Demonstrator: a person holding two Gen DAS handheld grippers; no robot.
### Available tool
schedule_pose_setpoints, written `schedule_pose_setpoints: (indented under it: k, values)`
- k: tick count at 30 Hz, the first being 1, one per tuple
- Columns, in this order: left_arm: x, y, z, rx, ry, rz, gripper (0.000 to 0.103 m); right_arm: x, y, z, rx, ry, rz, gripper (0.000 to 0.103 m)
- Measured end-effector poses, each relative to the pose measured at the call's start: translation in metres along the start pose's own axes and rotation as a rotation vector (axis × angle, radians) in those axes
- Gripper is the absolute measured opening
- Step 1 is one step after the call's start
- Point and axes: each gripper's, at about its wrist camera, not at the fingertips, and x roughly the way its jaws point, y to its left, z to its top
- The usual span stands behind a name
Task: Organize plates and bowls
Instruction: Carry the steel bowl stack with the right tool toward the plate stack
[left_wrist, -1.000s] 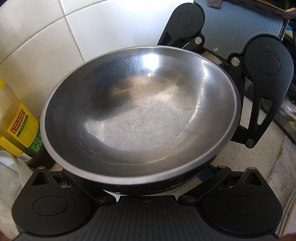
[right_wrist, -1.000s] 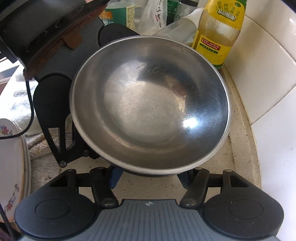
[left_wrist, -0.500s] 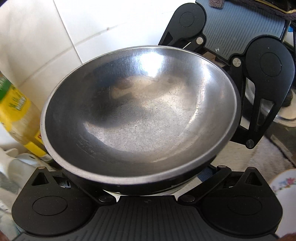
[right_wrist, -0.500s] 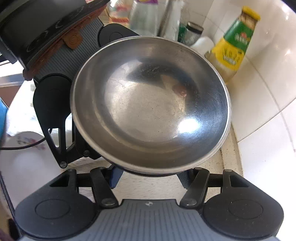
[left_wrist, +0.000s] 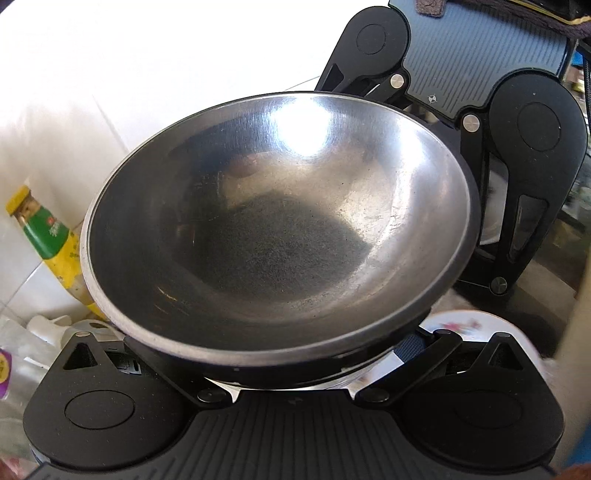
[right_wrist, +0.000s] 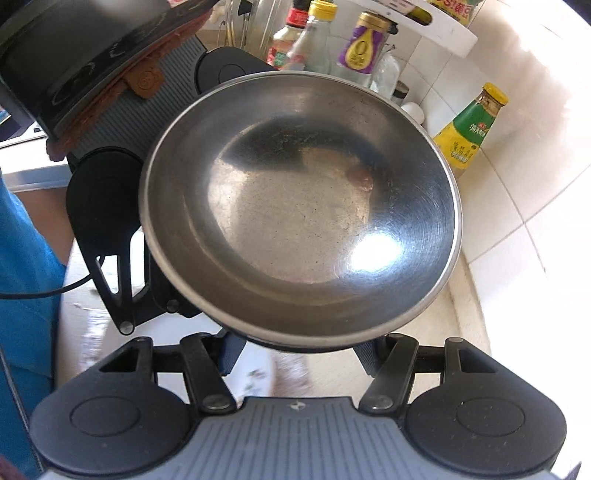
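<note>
A wide steel bowl (left_wrist: 280, 229) fills both wrist views; in the right wrist view it (right_wrist: 299, 206) is held above the counter. Both grippers sit under its rim from opposite sides and carry it between them. The fingertips of my left gripper (left_wrist: 295, 373) and my right gripper (right_wrist: 299, 343) are hidden beneath the bowl, with the jaws set wide around its base. The right gripper's body (left_wrist: 480, 66) shows past the bowl in the left view. A white floral plate (left_wrist: 465, 328) lies below the bowl.
A green-and-yellow bottle (right_wrist: 469, 129) stands by the white tiled wall (right_wrist: 535, 184). Several condiment bottles (right_wrist: 362, 48) stand at the back under a white shelf. The pale counter edge (right_wrist: 469, 306) runs along the wall.
The bowl has been lifted well above the counter with both grippers. The bottles and wall have dropped away below, and the floral plate has come into sight under the bowl.
</note>
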Motion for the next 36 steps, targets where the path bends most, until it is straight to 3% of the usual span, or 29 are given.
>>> schedule_pose_setpoints:
  k: [10,17,29,33,36]
  values:
    - [-0.033,-0.056,-0.035,0.067,-0.003,-0.119,0.103,-0.005,0.074,-0.019,0.139,0.066,0.007,0.063]
    - [-0.021,-0.087,-0.058,0.083,0.043,-0.179,0.103,0.012,0.093,-0.030,0.205,0.093,0.015,0.063]
    - [0.008,-0.093,-0.045,0.083,0.108,-0.212,0.103,0.048,0.077,-0.037,0.251,0.121,0.044,0.063]
    - [-0.007,-0.089,-0.014,0.074,0.123,-0.222,0.103,0.056,0.072,-0.038,0.257,0.124,0.056,0.063]
    - [-0.005,-0.096,-0.012,0.072,0.132,-0.218,0.103,0.063,0.070,-0.039,0.266,0.123,0.072,0.063]
